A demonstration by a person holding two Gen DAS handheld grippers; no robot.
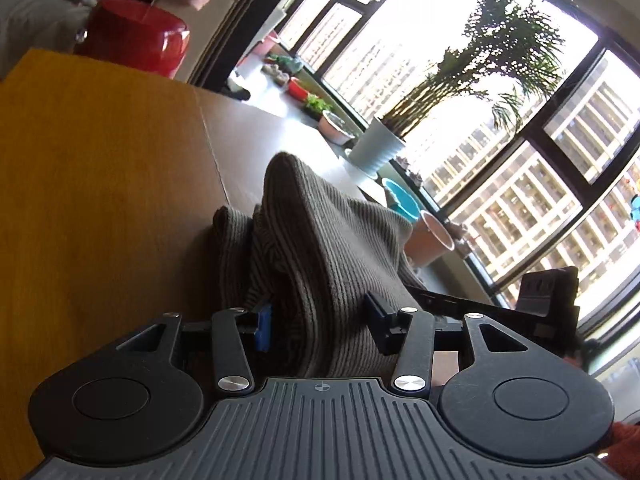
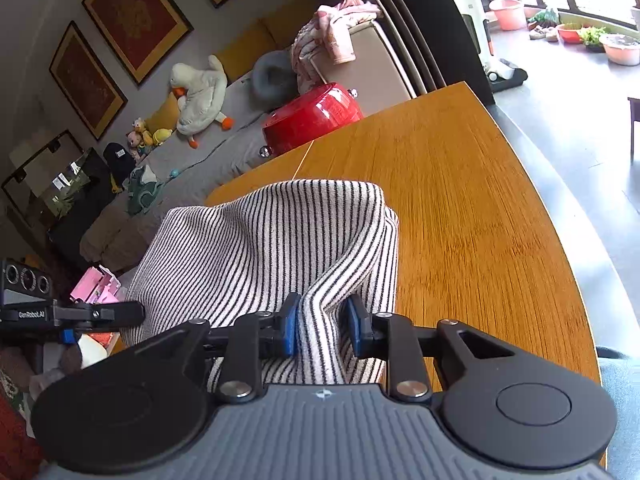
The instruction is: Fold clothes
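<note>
A white garment with thin black stripes [image 2: 272, 240] hangs bunched between both grippers, over a wooden table [image 2: 460, 200]. In the right wrist view my right gripper [image 2: 322, 328] is shut on a fold of it, the blue pads [image 2: 290, 330] pressing from both sides. In the left wrist view the same striped garment [image 1: 320, 240] looks dark against the window. There my left gripper [image 1: 319, 322] is shut on a thick bunch of it. The table [image 1: 100, 200] lies to its left. The other gripper [image 1: 548, 292] shows at the right edge.
A red round stool [image 2: 312, 116] stands past the table's far edge. Beyond it is a sofa with a plush duck [image 2: 200, 96] and pink clothes [image 2: 332, 32]. A potted palm [image 1: 380, 144], a teal basin [image 1: 400, 196] and other pots line the big window.
</note>
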